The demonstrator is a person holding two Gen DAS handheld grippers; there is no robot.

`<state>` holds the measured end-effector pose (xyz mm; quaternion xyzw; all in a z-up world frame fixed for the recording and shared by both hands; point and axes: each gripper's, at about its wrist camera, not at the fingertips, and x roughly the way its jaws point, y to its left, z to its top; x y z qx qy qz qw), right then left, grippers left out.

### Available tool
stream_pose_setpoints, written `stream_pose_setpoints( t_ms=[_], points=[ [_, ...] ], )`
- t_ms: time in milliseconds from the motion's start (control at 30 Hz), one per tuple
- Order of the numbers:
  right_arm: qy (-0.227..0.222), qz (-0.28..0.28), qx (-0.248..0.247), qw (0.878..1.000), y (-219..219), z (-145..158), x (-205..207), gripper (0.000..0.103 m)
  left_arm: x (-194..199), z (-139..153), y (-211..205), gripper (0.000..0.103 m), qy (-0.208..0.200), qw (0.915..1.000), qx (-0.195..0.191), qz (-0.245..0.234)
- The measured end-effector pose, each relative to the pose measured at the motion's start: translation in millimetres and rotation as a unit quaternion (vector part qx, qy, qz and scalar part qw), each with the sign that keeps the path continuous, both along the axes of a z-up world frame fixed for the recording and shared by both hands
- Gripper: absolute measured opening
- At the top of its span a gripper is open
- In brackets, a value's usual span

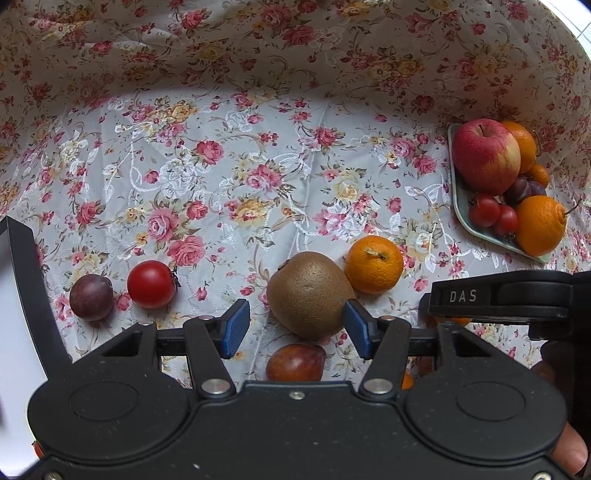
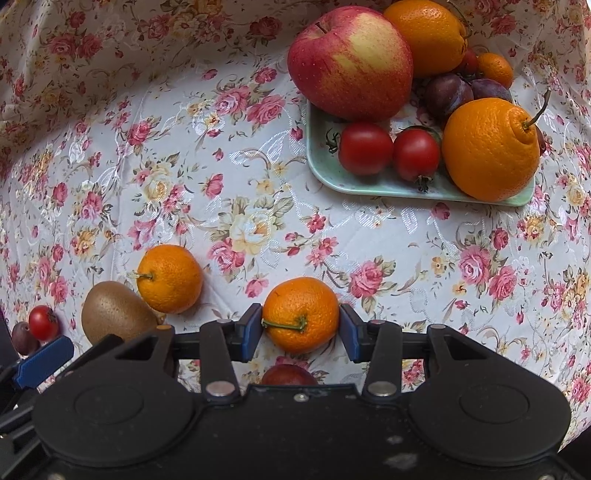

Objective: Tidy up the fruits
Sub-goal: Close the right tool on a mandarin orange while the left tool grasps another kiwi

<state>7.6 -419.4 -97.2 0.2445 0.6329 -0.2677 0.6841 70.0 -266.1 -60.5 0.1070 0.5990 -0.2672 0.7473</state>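
A floral cloth (image 2: 258,206) covers the bench; loose fruit lies near both grippers, and the collected fruit sits at the far right of it.

A pale green tray (image 2: 369,186) lies on the cloth. It holds a red-yellow apple (image 2: 349,59), a large orange (image 2: 489,147) with a curved stem, a second large orange (image 2: 426,35) behind the apple, two red tomatoes (image 2: 388,151), two dark plums (image 2: 461,90) and a small mandarin (image 2: 495,68) at the rear.

The left gripper (image 1: 297,328) points steeply down with its jaws spread. A brown kiwi (image 1: 308,293) lies between the blue pads: the right pad meets its side, and the left pad stands clear of it. A reddish fruit (image 1: 295,362) lies on the cloth beneath the gripper, partly hidden. Just beyond the kiwi, to its right, lies a loose mandarin (image 1: 373,264). To the left, a loose tomato (image 1: 151,283) and a loose plum (image 1: 91,297) lie just beside each other.

The right gripper (image 2: 301,328) points straight down with its jaws spread wide. A mandarin with a green stem (image 2: 301,314) rests on the cloth between the pads. The left pad is at its skin; the right pad shows a slight gap. No firm pinch is evident.
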Motion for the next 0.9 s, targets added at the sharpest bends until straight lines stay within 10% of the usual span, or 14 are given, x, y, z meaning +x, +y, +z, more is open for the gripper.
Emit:
stream_pose_setpoints(
  t_ms=[900],
  points=[
    [-0.01, 0.01, -0.005, 1.0, -3.5, 16.7, -0.8, 0.044, 12.7, -25.9, -14.8, 0.062, 0.032, 0.999, 0.016, 0.025]
  ],
)
